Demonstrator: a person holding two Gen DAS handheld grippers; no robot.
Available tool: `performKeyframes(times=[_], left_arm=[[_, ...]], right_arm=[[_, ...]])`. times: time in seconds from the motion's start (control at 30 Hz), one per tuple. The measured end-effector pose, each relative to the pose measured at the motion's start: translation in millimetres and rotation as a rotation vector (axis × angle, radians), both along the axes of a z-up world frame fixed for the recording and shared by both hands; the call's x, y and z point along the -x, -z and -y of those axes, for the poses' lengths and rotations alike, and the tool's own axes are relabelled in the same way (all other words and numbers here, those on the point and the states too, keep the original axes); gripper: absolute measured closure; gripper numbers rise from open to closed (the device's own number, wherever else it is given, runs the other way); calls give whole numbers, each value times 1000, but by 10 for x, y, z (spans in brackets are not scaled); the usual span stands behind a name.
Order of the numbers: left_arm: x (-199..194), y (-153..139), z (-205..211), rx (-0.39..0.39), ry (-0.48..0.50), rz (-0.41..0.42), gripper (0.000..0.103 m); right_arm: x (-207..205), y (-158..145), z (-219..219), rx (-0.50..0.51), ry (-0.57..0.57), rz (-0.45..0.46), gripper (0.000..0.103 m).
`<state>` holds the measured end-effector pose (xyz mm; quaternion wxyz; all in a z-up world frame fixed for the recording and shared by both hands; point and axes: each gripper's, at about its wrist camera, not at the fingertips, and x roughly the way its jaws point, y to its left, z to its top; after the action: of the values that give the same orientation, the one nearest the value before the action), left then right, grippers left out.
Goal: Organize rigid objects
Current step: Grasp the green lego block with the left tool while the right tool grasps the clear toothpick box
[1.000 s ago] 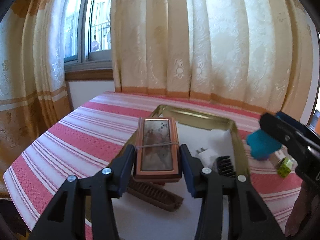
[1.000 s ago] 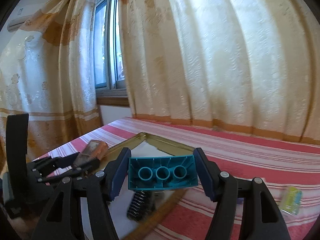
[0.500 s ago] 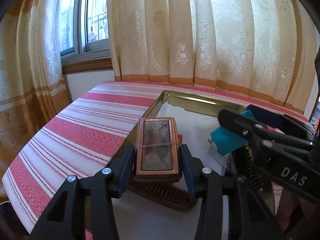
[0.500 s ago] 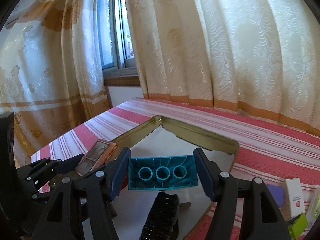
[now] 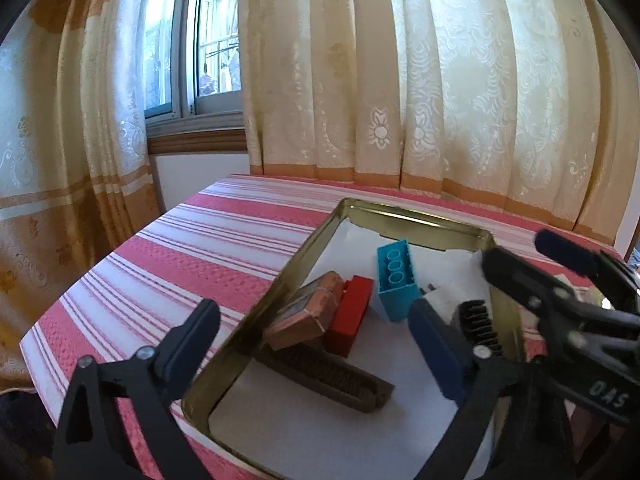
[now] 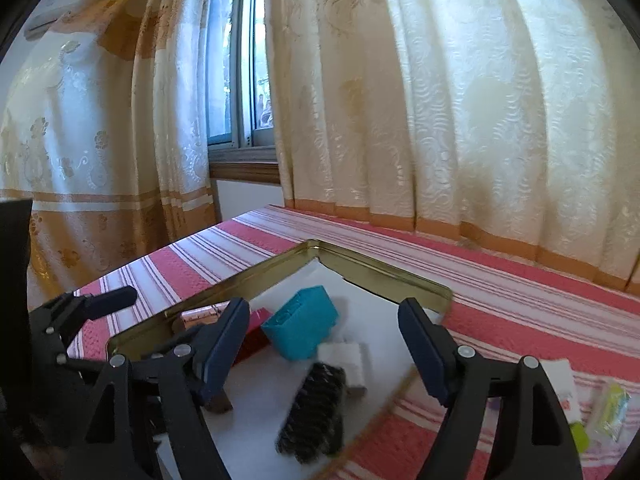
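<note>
A gold-rimmed tray (image 5: 316, 240) (image 6: 380, 272) lies on the red striped tablecloth. In it lie a copper-framed box (image 5: 306, 314), a red brick (image 5: 350, 320), a teal brick (image 5: 396, 280) (image 6: 302, 326), a brown comb (image 5: 332, 376), a black comb (image 5: 478, 326) (image 6: 316, 412) and a white plug (image 6: 346, 360). My left gripper (image 5: 316, 352) is open and empty above the tray's near left. My right gripper (image 6: 324, 344) is open and empty above the teal brick.
Small packets, white (image 6: 564, 380) and yellow-green (image 6: 612, 412), lie on the cloth right of the tray. Curtains and a window stand behind the table. The table's left edge (image 5: 80, 288) drops off near the left gripper.
Both grippers have opened. The copper box and the teal brick left the jaws and now lie in the tray. Both grippers have pulled back a little.
</note>
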<state>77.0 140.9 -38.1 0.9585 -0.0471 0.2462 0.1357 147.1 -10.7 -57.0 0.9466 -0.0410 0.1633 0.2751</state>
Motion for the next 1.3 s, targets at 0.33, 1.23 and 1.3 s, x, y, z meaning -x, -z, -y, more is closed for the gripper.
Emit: performKeyframes(times=[0.33, 1.23, 1.3], left_arm=[[-35, -90, 894, -60, 155, 20, 0], [-754, 406, 2616, -71, 525, -228, 0], [-826, 459, 2642, -52, 548, -273, 3]], right_arm=[[256, 52, 1100, -106, 171, -19, 21], [-188, 406, 2781, -175, 594, -251, 21], [-177, 407, 2791, -179, 602, -248, 21]])
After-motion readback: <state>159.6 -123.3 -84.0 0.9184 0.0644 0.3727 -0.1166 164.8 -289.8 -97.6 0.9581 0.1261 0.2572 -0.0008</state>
